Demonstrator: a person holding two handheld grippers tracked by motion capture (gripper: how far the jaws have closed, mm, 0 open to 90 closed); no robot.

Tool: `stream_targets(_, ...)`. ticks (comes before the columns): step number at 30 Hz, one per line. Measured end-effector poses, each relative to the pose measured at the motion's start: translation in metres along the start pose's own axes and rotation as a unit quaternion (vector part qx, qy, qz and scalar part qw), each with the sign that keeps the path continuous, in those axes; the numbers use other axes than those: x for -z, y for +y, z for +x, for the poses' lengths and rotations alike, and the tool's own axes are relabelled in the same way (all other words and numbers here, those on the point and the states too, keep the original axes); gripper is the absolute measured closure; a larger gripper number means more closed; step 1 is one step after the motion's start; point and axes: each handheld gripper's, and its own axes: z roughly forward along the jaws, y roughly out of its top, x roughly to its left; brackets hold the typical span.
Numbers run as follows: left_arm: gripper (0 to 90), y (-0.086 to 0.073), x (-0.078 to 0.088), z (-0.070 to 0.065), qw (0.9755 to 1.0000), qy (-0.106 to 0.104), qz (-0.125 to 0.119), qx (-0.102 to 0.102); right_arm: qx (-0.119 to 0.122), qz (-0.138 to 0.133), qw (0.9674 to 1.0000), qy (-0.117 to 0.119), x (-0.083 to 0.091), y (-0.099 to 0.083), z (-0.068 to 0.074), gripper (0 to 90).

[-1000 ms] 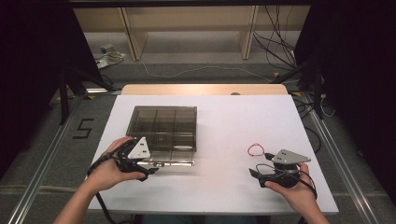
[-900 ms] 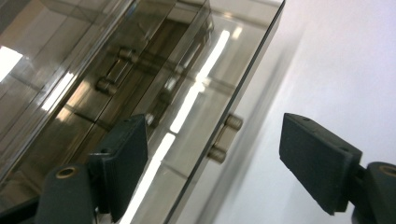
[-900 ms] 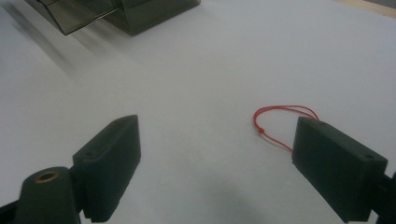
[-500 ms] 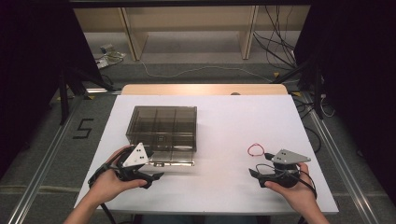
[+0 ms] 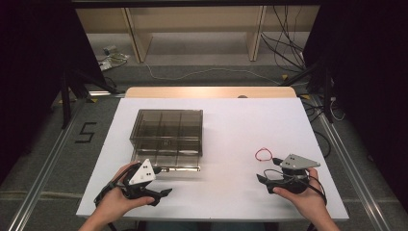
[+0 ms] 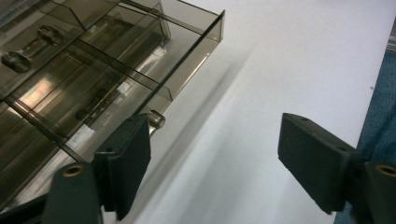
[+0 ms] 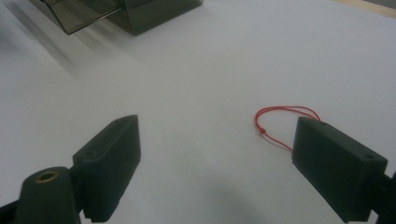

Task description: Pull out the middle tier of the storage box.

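Smoky clear box (image 5: 167, 137) sits on the white bench (image 5: 231, 120), left of centre, divided into compartments. Its lid or drawer panel sticks out at the near side, lying low over the bench toward the person; can't tell which it is.

Left gripper (image 5: 161, 192) is at the near left of the bench, held in the left hand (image 5: 115, 202), grey plate on top, tips pointing right. It sits just in front of the box's near edge, apart from it in the high view. The jaws have just been closing a little but stand wide apart, with only bare bench between them. In the left gripper view (image 6: 212, 154) the box (image 6: 93, 79) fills the upper left, its near corner close to one pad; whether they touch, can't tell. A small clear knob (image 6: 156, 119) shows at the box edge right by that pad.

Right gripper (image 5: 263, 179) is at the near right, held in the right hand (image 5: 303, 199), tips pointing left. Jaws wide apart, holding nothing. A red string loop (image 5: 263, 154) lies on the bench just beyond it. In the right gripper view (image 7: 217, 154) the loop (image 7: 280, 119) lies close ahead of one pad, partly hidden behind it; the box (image 7: 116, 11) is well off at the top left.
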Motion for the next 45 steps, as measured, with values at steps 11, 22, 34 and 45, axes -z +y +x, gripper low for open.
stream_targets(11,27.0,-0.009,-0.008,-0.007,0.9997,-0.002,0.024,0.002,-0.002,0.000,1.0000,0.001,0.000,0.000,0.000,16.0)
stream_targets(22,27.5,-0.015,-0.008,-0.007,0.9994,-0.009,0.032,0.000,-0.001,0.001,1.0000,-0.004,-0.002,0.002,0.000,16.0)
stream_targets(34,27.8,-0.014,-0.014,-0.011,0.9988,-0.016,0.045,-0.013,-0.003,0.003,1.0000,-0.004,-0.003,0.001,-0.001,16.0)
stream_targets(45,28.8,-0.014,-0.014,-0.009,0.9985,-0.016,0.050,-0.018,0.004,0.008,1.0000,0.005,-0.006,0.003,0.003,16.1)
